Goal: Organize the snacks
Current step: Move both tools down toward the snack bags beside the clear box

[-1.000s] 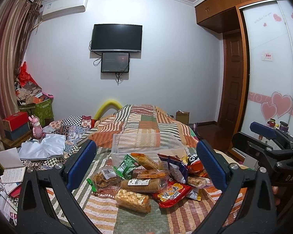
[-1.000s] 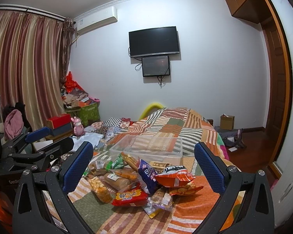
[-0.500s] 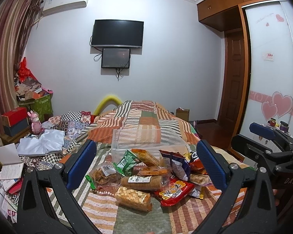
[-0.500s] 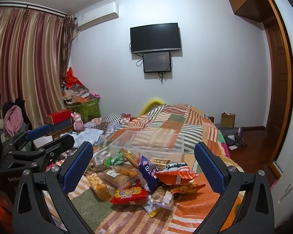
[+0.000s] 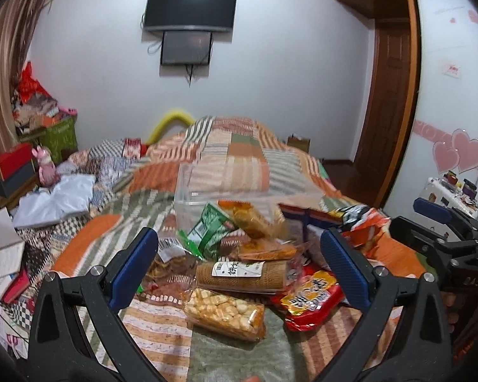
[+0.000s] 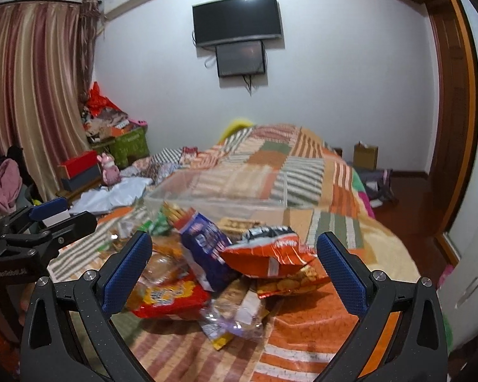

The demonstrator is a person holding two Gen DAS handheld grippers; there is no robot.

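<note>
The snack packets (image 5: 239, 273) are glossy crinkled plastic film, some clear, some printed. At twelve o'clock from them a box (image 5: 188, 187) of smooth clear plastic rests on a matt woven cloth bedspread (image 5: 226, 146). At two o'clock a polished wooden door (image 5: 388, 102) shines.

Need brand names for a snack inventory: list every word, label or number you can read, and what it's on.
"DAS": on the right gripper, black body, left wrist view.
"GenRobot.ai", faint: on the left gripper, black body, right wrist view.
Too blurred: Chinese print on the biscuit roll label.
Too blurred: yellow Chinese characters on the red packet.
Too blurred: lettering on the blue bag.
Too small: the wardrobe door sign.
</note>
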